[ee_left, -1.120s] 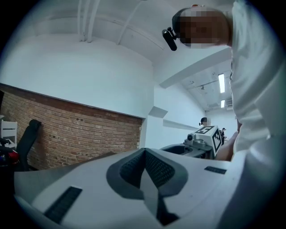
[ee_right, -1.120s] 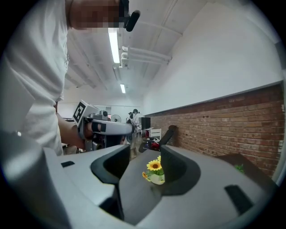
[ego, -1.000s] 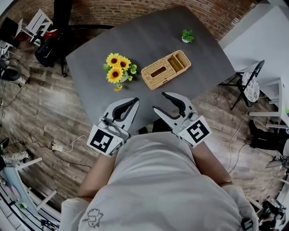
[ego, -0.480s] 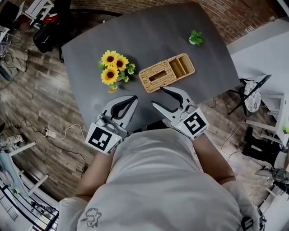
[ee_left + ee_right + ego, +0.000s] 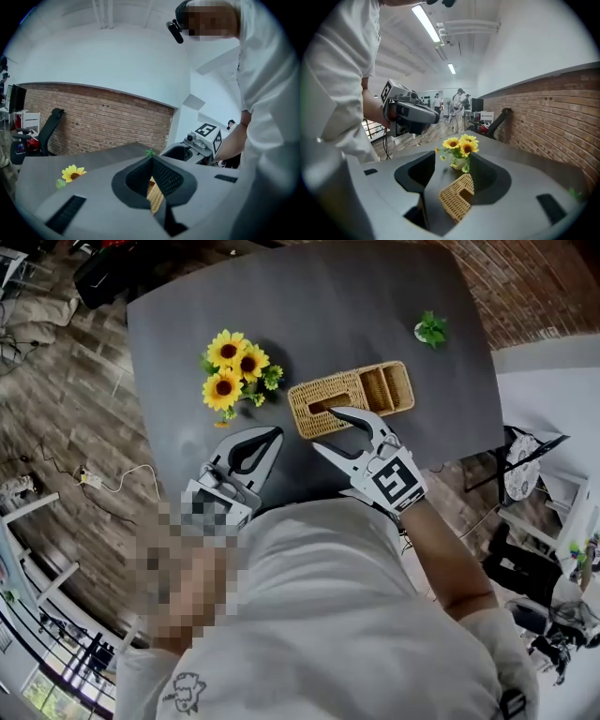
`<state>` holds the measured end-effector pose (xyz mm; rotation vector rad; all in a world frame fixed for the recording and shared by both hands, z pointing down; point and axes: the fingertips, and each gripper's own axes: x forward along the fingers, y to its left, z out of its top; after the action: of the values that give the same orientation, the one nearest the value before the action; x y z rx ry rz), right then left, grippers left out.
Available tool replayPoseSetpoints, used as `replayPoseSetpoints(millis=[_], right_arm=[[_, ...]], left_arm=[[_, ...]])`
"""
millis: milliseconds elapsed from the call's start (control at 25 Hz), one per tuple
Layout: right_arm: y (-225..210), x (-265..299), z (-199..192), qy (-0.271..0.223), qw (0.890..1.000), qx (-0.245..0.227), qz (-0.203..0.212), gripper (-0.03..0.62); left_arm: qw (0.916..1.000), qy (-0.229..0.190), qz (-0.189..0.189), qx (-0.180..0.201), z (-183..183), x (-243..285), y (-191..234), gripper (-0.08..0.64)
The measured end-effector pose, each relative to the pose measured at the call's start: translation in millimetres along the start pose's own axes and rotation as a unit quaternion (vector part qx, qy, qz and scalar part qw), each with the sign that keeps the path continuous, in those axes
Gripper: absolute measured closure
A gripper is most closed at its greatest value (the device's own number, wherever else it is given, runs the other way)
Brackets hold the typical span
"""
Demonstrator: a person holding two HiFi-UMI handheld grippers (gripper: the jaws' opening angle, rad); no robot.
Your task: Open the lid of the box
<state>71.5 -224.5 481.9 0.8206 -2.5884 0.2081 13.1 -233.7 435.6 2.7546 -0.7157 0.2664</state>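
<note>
Pointing at the wicker box [image 5: 347,390], the right gripper [image 5: 323,427] gapes, jaws just opening wider, gripping nothing. Left of the box, the left gripper [image 5: 277,431] is closed, empty.

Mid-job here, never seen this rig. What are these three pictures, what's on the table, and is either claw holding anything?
There is no robot: a person holds a two-jaw gripper in each hand. The head view looks down from a camera on the person's head; the two gripper views ride on the grippers and look along their jaws. On the dark table stand a wicker box, sunflowers and a small green plant. The left gripper is shut and empty. The right gripper is open, close to the box, gripping nothing.
</note>
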Motion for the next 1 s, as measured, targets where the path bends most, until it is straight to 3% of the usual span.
replayPoseSetpoints(millis=[440,800,1000], right_arm=[[-12.2,36.2,-77.6,0.088,0.990,-0.047,0.101,0.350],[-1.5,50.9,-136.6,0.157,0.969,-0.104,0.161,0.337],[6.4,58.2,-154.3,0.187,0.956,-0.144,0.173,0.325]], left_arm=[[0.9977,0.047,0.043,-0.026,-45.6,27.8,17.0,0.549],[0.9945,0.068,0.056,-0.056,-84.1,43.3,14.1,0.549],[0.9930,0.074,0.061,-0.069,-99.3,41.8,14.8,0.549]])
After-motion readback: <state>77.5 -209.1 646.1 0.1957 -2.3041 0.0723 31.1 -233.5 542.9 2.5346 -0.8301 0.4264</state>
